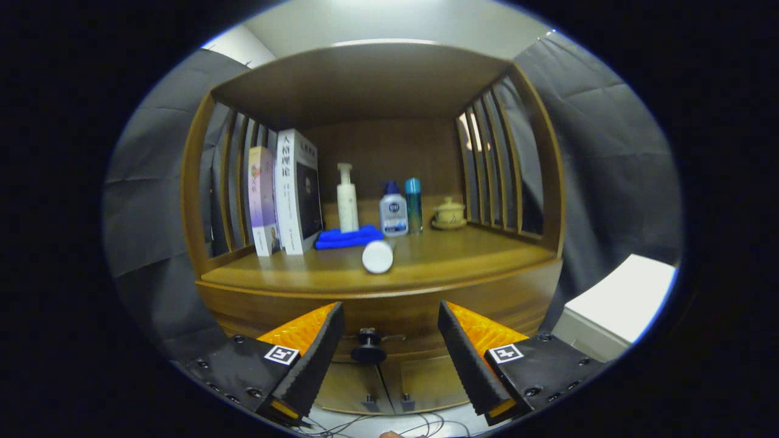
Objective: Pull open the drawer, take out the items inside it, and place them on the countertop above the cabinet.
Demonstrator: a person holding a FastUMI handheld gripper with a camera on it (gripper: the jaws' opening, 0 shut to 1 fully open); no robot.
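Drawer (pixel 389 316) is seen shut, lower centre of the frame, under the worktop (pixel 450 258). Its small dark knob (pixel 368 345) sits between the fingers of the tool (pixel 389 350), which is spread wide, nothing pinched. Knob is judged rigid, smooth, small: best pinched at the stem. White cylinder (pixel 378 257) lies on the worktop. Book (pixel 298 191) spine carries print, not legible.
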